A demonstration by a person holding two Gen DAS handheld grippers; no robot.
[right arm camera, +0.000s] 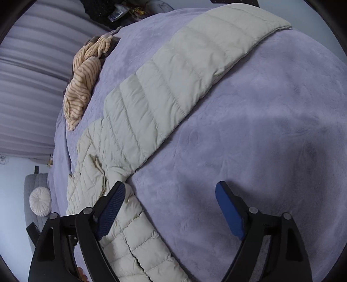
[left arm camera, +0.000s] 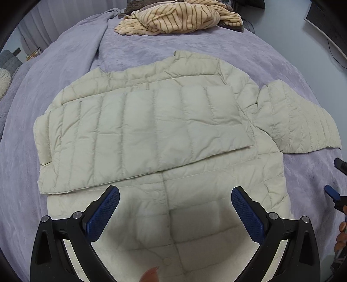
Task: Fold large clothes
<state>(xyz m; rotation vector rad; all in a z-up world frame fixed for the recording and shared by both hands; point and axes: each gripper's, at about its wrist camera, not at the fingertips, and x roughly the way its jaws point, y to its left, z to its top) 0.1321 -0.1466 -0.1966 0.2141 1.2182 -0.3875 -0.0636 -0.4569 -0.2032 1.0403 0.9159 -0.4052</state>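
A cream quilted puffer jacket lies flat on a lavender bed cover. One sleeve is folded across its chest; the other sleeve sticks out to the right. My left gripper is open and empty, hovering over the jacket's lower front. My right gripper is open and empty, above the cover beside the jacket's side; the outstretched sleeve runs away to the upper right. The right gripper's fingertips show at the right edge of the left wrist view.
A crumpled tan striped garment lies at the far end of the bed, also in the right wrist view. A grey chair with a round cushion stands beside the bed. Curtains hang beyond.
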